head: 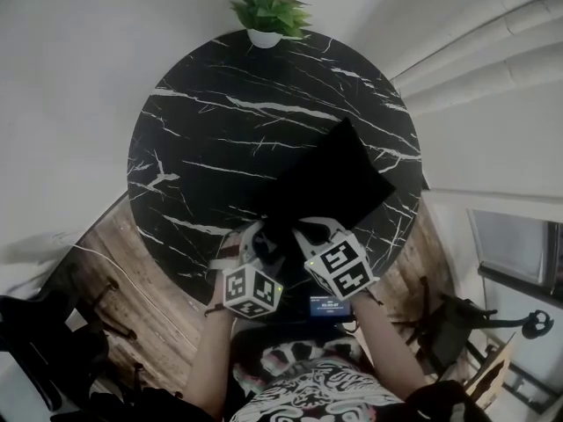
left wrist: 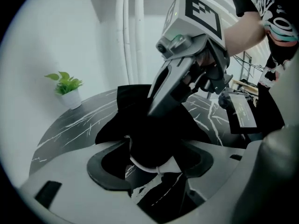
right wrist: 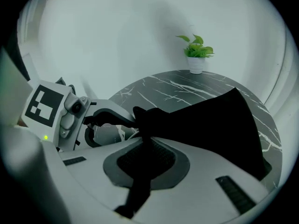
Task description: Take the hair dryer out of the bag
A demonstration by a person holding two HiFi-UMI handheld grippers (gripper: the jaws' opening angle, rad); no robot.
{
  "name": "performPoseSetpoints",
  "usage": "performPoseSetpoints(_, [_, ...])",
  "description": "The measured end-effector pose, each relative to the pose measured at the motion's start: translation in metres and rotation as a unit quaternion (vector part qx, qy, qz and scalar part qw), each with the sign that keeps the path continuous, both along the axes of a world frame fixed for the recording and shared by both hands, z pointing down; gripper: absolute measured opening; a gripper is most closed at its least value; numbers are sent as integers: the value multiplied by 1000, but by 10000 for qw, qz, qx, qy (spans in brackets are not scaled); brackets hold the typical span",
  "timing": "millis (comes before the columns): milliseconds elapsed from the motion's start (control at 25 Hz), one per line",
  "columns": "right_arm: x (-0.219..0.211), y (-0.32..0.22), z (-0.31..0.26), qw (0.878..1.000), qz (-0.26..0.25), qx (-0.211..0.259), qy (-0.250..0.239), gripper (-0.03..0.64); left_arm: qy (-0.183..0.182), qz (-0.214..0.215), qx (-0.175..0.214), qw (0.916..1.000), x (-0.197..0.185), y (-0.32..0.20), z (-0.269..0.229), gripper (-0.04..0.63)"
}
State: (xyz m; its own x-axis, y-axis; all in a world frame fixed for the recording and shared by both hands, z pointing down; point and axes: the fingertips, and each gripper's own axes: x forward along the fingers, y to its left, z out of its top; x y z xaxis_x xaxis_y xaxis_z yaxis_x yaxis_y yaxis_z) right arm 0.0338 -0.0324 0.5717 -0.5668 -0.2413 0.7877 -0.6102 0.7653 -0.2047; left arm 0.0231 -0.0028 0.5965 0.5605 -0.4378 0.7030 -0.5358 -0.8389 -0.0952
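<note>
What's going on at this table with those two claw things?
A person holds a claw in each hand over a black bag on the round table. The right claw is shut on a fold of the bag near its mouth. The left claw stands open around the mouth. Nothing is out of the bag yet.

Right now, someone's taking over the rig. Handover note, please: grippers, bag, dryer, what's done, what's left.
Left gripper: open, black bag fabric between its jaws, not clamped.
Right gripper: shut on the bag's near edge.
Bag lies on the marble table.
Done: nothing out; no hair dryer in view.
Left: open the bag's mouth, pull the dryer out.
</note>
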Motion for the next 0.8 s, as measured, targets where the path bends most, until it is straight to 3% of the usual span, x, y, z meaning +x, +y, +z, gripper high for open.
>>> performPoseSetpoints(440, [10, -25, -24, 9968, 497, 567, -268, 20, -110, -362, -88, 9992, 2, -27, 9, 282])
performPoseSetpoints(640, [6, -25, -24, 9965, 461, 593, -374, 20, -56, -913, -282, 9954, -4, -41, 18, 281])
performPoseSetpoints(800, [4, -25, -25, 9964, 438, 562, -462, 20, -25, -1151, -279, 9930, -11, -56, 17, 218])
